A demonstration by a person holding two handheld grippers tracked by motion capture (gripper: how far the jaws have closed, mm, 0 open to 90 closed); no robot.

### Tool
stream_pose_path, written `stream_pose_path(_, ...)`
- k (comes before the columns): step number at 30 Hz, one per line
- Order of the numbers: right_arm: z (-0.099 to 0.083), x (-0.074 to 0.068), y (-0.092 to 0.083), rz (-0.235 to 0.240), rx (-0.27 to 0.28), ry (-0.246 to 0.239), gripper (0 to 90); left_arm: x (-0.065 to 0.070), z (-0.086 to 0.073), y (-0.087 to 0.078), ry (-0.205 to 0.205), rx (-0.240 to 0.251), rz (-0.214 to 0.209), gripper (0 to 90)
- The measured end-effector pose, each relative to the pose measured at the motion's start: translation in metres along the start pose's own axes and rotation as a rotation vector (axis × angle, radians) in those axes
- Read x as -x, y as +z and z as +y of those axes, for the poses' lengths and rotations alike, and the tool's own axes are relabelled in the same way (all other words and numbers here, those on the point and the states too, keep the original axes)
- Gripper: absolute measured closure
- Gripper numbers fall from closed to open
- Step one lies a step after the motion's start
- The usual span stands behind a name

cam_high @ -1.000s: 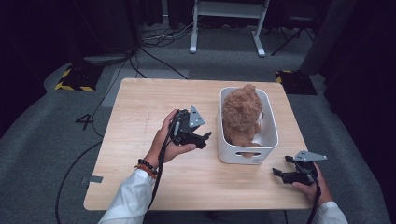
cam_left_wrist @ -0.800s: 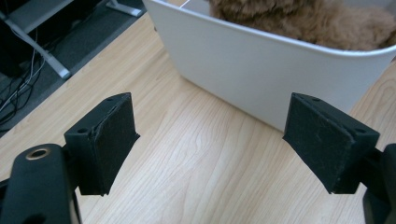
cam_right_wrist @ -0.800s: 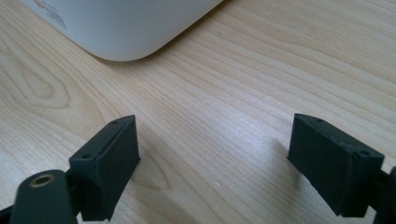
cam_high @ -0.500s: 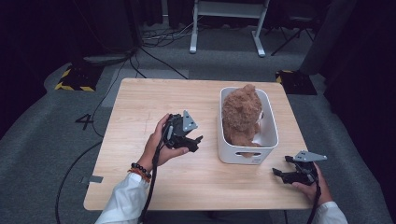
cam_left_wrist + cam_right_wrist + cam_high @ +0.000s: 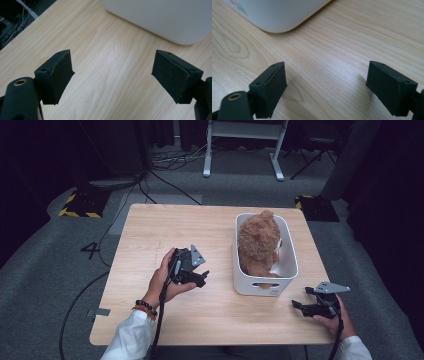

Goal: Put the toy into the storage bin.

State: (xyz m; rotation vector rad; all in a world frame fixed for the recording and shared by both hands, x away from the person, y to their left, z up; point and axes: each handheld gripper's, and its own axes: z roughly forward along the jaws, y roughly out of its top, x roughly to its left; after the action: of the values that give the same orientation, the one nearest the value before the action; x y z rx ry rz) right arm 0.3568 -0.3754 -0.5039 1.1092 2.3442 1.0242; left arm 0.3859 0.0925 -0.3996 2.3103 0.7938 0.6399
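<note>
Wooden table point(image 5: 210, 315), grey carpet around. Left gripper point(image 5: 196, 279): jaws spread, empty, left of white bin point(image 5: 265, 287). Right gripper point(image 5: 307, 303): jaws spread, empty, near bin's front right corner. Brown plush toy point(image 5: 258, 242) inside bin.

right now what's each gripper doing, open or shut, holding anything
left gripper: open, holding nothing.
right gripper: open, holding nothing.

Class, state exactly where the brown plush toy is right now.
In the high view, the brown plush toy sits inside the white bin right of the table's centre.
</note>
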Motion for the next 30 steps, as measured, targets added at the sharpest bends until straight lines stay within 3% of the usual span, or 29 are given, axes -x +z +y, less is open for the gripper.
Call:
stream_pose_path(11,0.0,0.0,0.0,0.0,0.0,-0.001,16.2,0.004,-0.03,0.017,-0.023,-0.067,0.005,16.9)
stream_pose_path(18,0.0,0.0,0.0,0.0,0.0,0.0,16.2,0.005,-0.05,0.018,-0.042,-0.086,0.008,16.9)
stream_pose_path(21,0.0,0.0,0.0,0.0,0.0,0.0,16.2,0.005,-0.061,0.017,-0.06,-0.088,0.006,17.0)
stream_pose_path(23,0.0,0.0,0.0,0.0,0.0,0.0,16.2,0.005,-0.07,0.018,-0.098,-0.085,-0.023,17.1)
stream_pose_path(24,0.0,0.0,0.0,0.0,0.0,0.0,16.2,0.005,-0.074,0.019,-0.096,-0.089,-0.024,17.1)
stream_pose_path(26,0.0,0.0,0.0,-0.002,0.001,0.001,16.2,0.006,-0.08,0.019,-0.107,-0.074,0.002,17.2)
stream_pose_path(28,0.0,0.0,0.0,-0.001,0.001,0.002,16.2,0.003,-0.086,0.019,-0.155,-0.072,-0.038,17.0)
stream_pose_path(30,0.0,0.0,0.0,-0.001,0.001,0.001,16.2,0.004,-0.092,0.02,-0.152,-0.091,-0.012,17.0)
